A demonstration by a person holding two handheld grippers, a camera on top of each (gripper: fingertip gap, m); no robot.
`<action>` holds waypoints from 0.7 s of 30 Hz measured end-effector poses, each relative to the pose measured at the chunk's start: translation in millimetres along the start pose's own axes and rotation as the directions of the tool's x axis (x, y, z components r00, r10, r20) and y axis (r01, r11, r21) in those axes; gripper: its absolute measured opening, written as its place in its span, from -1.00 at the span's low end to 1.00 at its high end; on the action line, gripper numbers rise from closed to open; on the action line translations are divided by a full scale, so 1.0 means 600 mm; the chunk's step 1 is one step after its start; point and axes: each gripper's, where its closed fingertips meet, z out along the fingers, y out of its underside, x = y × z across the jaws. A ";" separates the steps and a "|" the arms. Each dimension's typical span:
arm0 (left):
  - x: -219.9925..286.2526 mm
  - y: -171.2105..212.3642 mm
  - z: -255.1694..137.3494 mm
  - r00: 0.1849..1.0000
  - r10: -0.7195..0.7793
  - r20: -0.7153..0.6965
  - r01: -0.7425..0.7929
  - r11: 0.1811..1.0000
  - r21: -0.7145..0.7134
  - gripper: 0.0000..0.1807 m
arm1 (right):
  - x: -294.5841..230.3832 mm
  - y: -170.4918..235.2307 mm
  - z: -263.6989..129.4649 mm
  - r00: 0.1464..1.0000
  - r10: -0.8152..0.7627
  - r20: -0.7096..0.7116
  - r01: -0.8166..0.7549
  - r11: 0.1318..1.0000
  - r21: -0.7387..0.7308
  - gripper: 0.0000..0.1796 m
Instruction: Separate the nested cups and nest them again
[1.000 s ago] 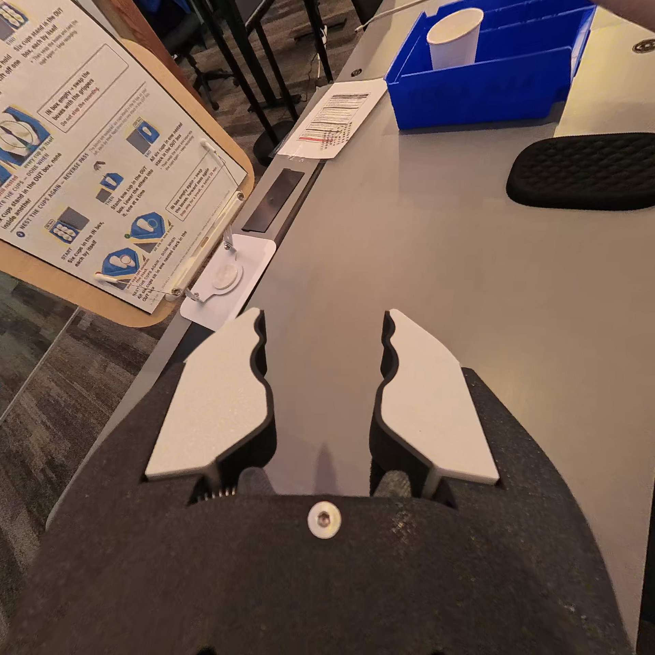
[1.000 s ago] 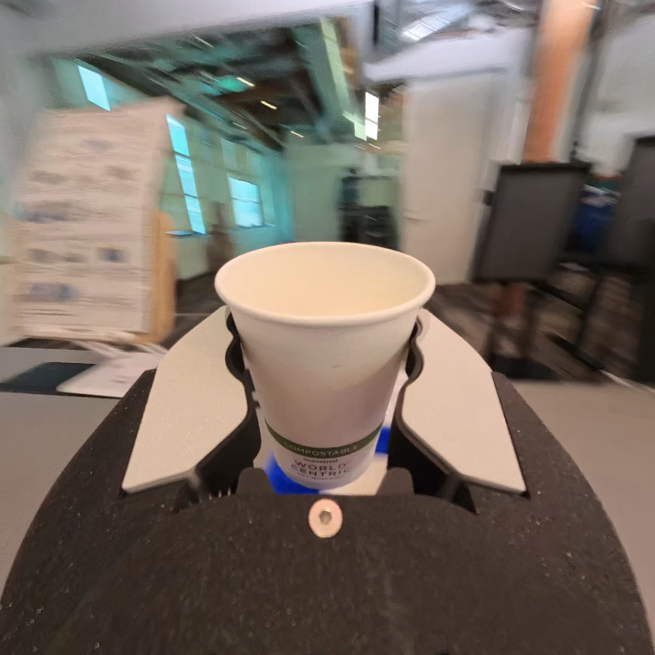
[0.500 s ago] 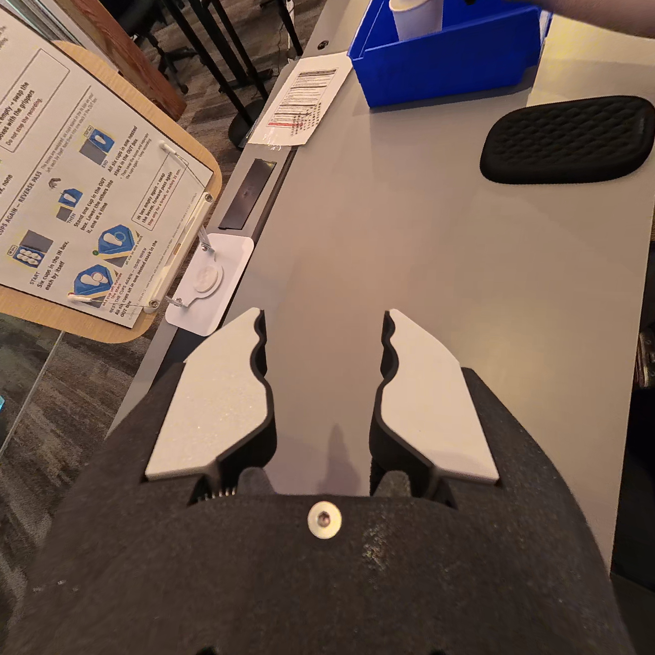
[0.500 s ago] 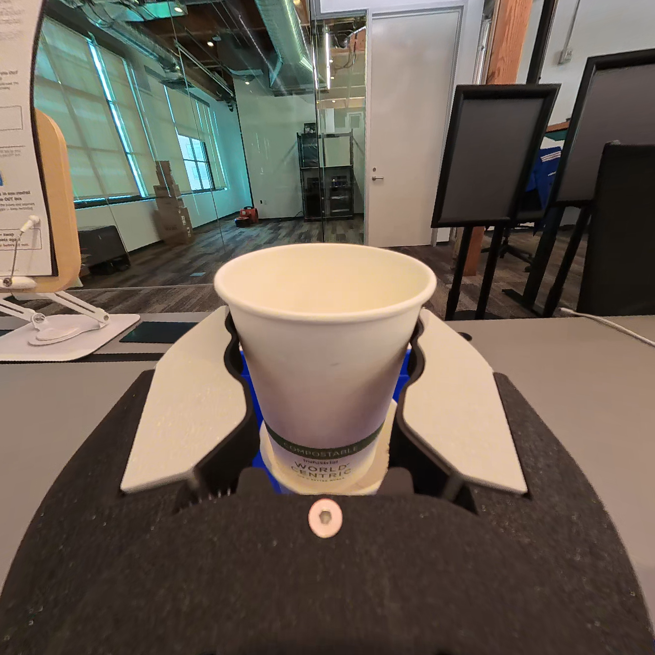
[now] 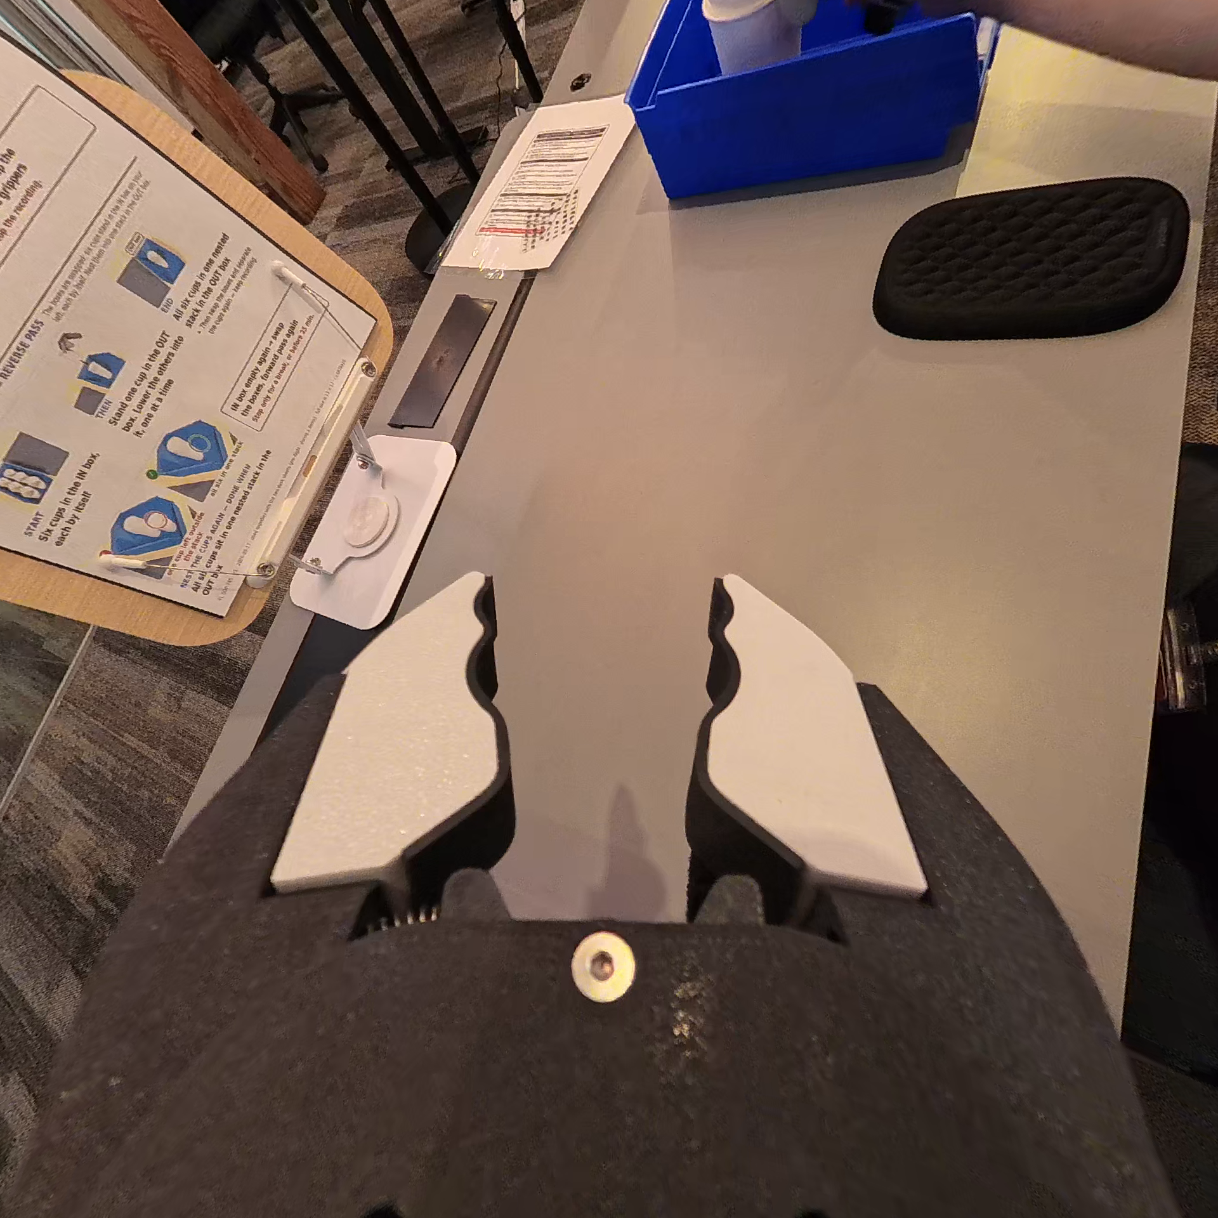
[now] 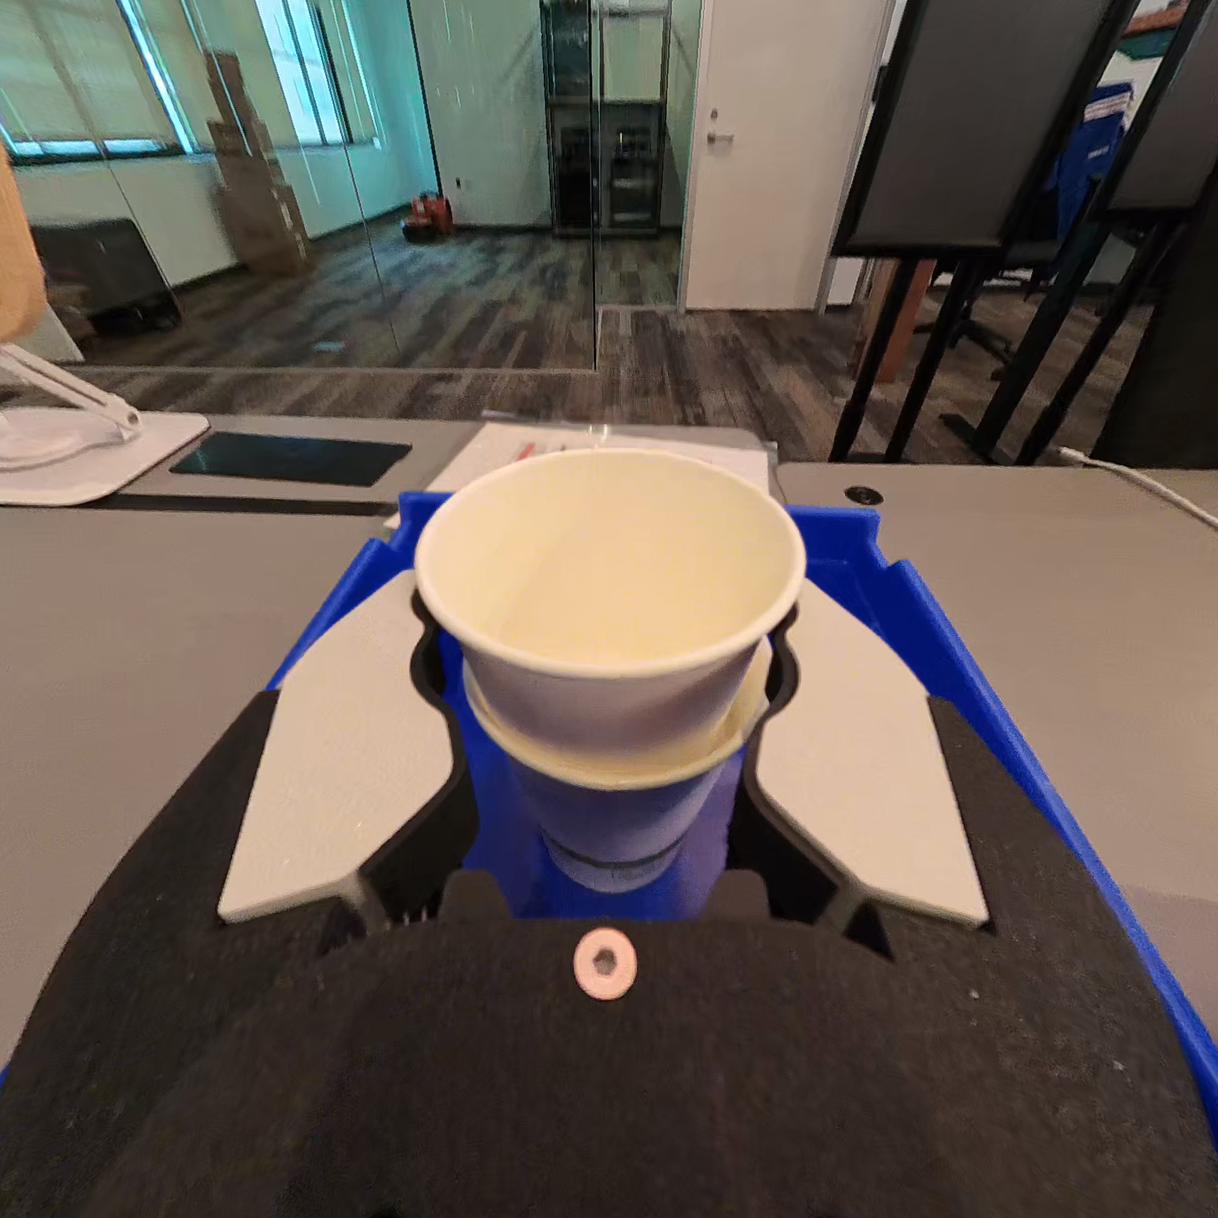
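While the empty left gripper (image 5: 603, 649) stays wide open far away, the right gripper (image 6: 603, 649) holds the white paper cup (image 6: 609, 593) upright, directly above the lower white paper cup (image 6: 609, 817) in the blue plastic bin (image 6: 923, 633).

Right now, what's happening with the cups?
The right gripper holds a white paper cup over the blue bin, its base partly seated in a second cup standing inside. The left gripper is open and empty above the grey table, away from the bin.
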 end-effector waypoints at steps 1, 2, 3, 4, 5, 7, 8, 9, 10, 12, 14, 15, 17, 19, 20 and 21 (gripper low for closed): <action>0.000 0.001 0.000 1.000 0.000 -0.002 0.000 1.000 -0.002 -0.32 | -0.001 0.008 0.000 1.000 -0.006 0.003 0.006 0.999 -0.037 0.08; 0.000 0.001 0.001 1.000 0.000 -0.003 0.000 1.000 -0.004 -0.32 | -0.002 0.014 -0.001 1.000 -0.014 0.007 0.015 0.997 -0.069 0.09; 0.001 0.001 0.001 1.000 -0.001 -0.007 0.001 1.000 -0.004 -0.31 | -0.003 0.018 -0.002 1.000 -0.024 0.009 0.024 0.995 -0.096 0.10; 0.001 0.001 0.001 1.000 -0.003 -0.011 0.003 1.000 -0.004 -0.31 | -0.003 0.022 -0.003 0.999 -0.032 0.009 0.033 0.992 -0.123 0.12; 0.001 0.002 0.001 1.000 -0.003 -0.012 0.003 1.000 -0.004 -0.31 | -0.004 0.025 -0.005 0.999 -0.042 0.010 0.043 0.988 -0.147 0.14; 0.002 0.003 0.002 1.000 -0.003 -0.014 0.003 1.000 -0.006 -0.31 | -0.003 0.032 -0.007 0.998 -0.069 0.007 0.069 0.977 -0.202 0.17; 0.003 0.004 0.002 1.000 -0.004 -0.017 0.004 1.000 -0.007 -0.31 | -0.003 0.038 -0.009 0.997 -0.079 0.008 0.078 0.969 -0.235 0.20; 0.003 0.005 0.002 1.000 -0.005 -0.019 0.004 1.000 -0.007 -0.31 | -0.003 0.044 -0.010 0.997 -0.082 0.008 0.081 0.961 -0.265 0.22; 0.003 0.006 0.002 1.000 -0.006 -0.019 0.005 1.000 -0.008 -0.31 | -0.001 0.050 -0.013 0.996 -0.084 0.007 0.082 0.953 -0.292 0.24; 0.003 0.012 0.000 1.000 -0.009 -0.017 0.009 1.000 -0.011 -0.31 | 0.000 0.056 -0.020 0.997 -0.081 0.009 0.080 0.942 -0.326 0.28; -0.001 0.022 -0.007 1.000 -0.015 -0.007 0.015 1.000 -0.023 -0.30 | -0.005 0.053 -0.028 0.996 -0.082 0.023 0.085 0.937 -0.339 0.30; -0.003 0.030 -0.012 1.000 -0.018 0.000 0.018 0.999 -0.034 -0.30 | -0.008 0.048 -0.034 0.995 -0.091 0.032 0.097 0.935 -0.342 0.32; -0.014 0.050 -0.028 0.999 -0.024 0.026 0.026 0.997 -0.066 -0.29 | -0.013 0.024 -0.048 0.992 -0.118 0.042 0.125 0.937 -0.326 0.34; -0.031 0.078 -0.048 0.998 -0.040 0.057 0.046 0.993 -0.109 -0.28 | -0.024 -0.021 -0.062 0.989 -0.141 0.054 0.150 0.951 -0.269 0.34; -0.040 0.096 -0.059 0.996 -0.052 0.068 0.061 0.988 -0.139 -0.28 | -0.031 -0.047 -0.069 0.987 -0.149 0.060 0.159 0.960 -0.231 0.33; -0.053 0.118 -0.070 0.994 -0.064 0.089 0.079 0.981 -0.175 -0.28 | -0.041 -0.076 -0.077 0.985 -0.158 0.070 0.169 0.968 -0.186 0.33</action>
